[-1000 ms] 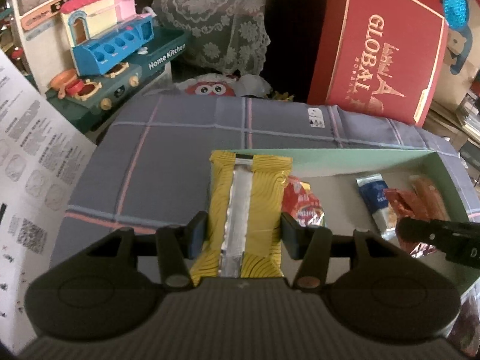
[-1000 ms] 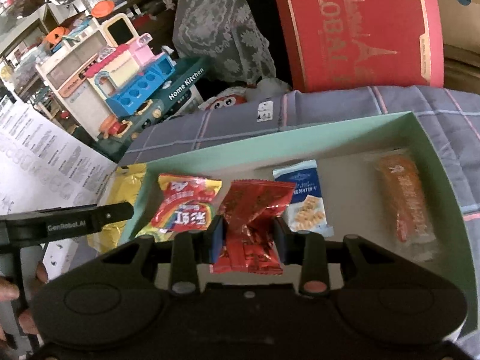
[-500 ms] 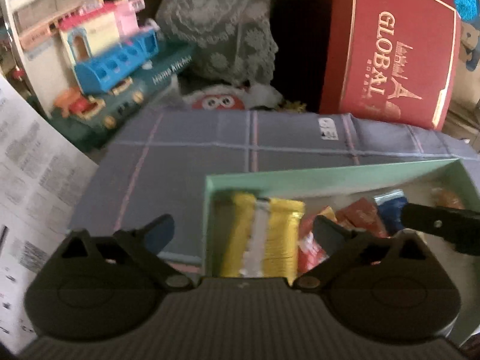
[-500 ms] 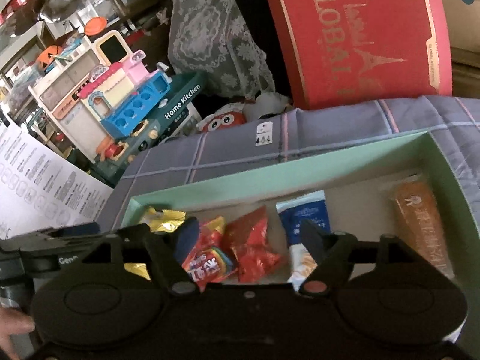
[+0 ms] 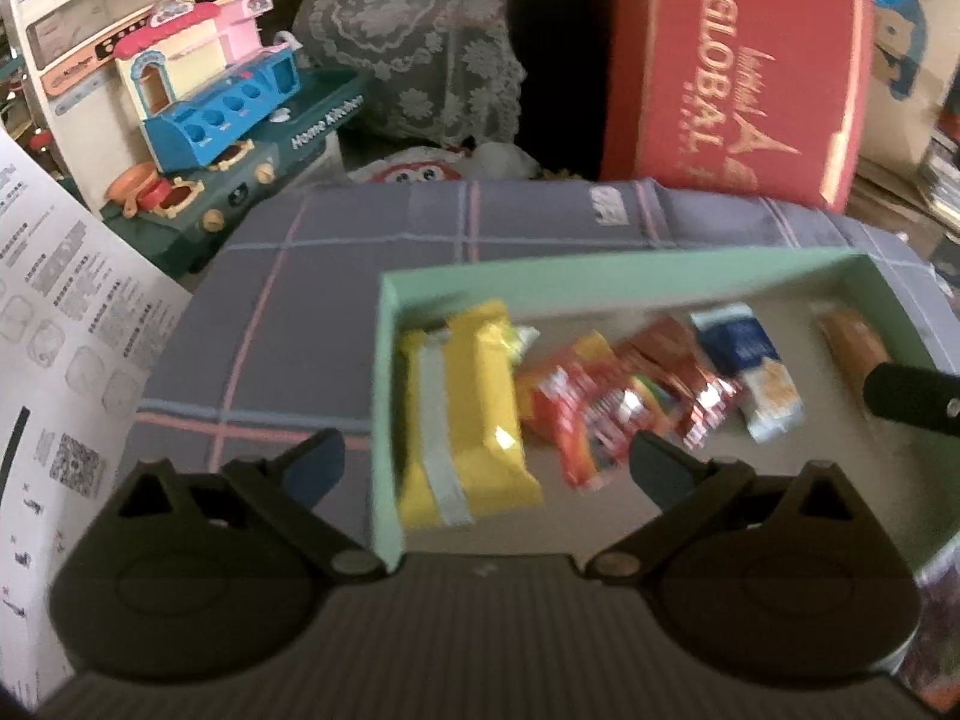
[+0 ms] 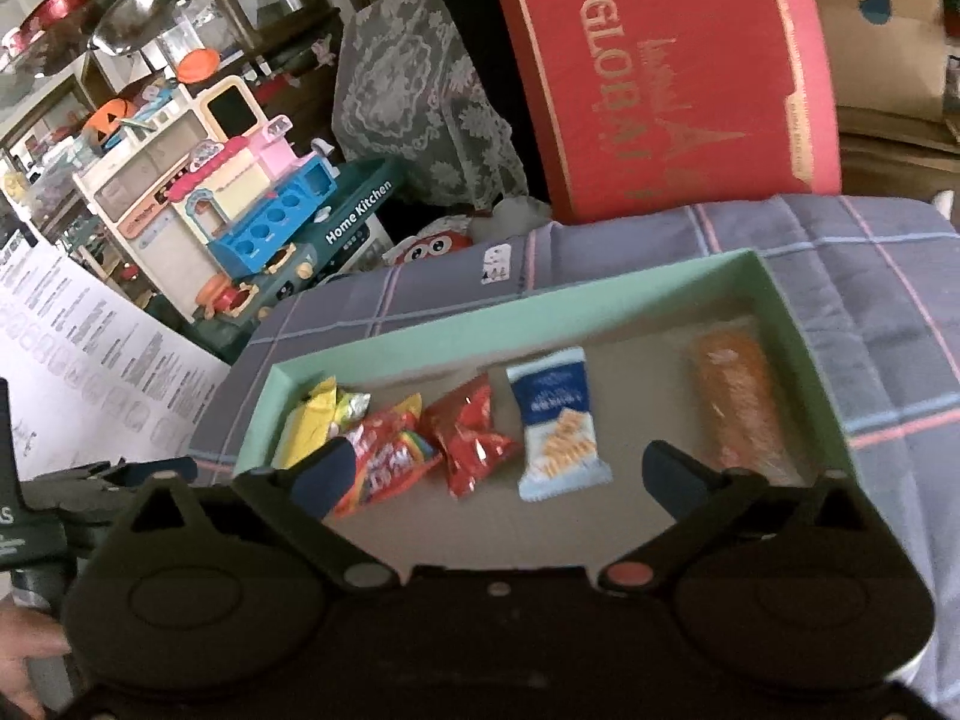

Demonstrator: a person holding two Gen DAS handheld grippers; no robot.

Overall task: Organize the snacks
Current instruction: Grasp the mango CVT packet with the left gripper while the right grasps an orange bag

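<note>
Both grippers empty, fingers spread wide, nothing between them; jaws have just been opening on both. Left gripper hangs over the yellow pack, right gripper over the middle of the green box.

Risks, as a guess: the yellow pack lies tight against the box's left wall, so a low finger could catch that wall and shove the box across the plaid cloth. The rainbow candy bag and red foil pack overlap at the edges; a careless regrab could drag both. Grippers sit close together and could bump.

Snacks all lie flat in one row inside the box: yellow, rainbow, red foil, blue cracker pack, orange bar set apart at the right end. Wrappers crinkly, shiny, probably slippery.
</note>
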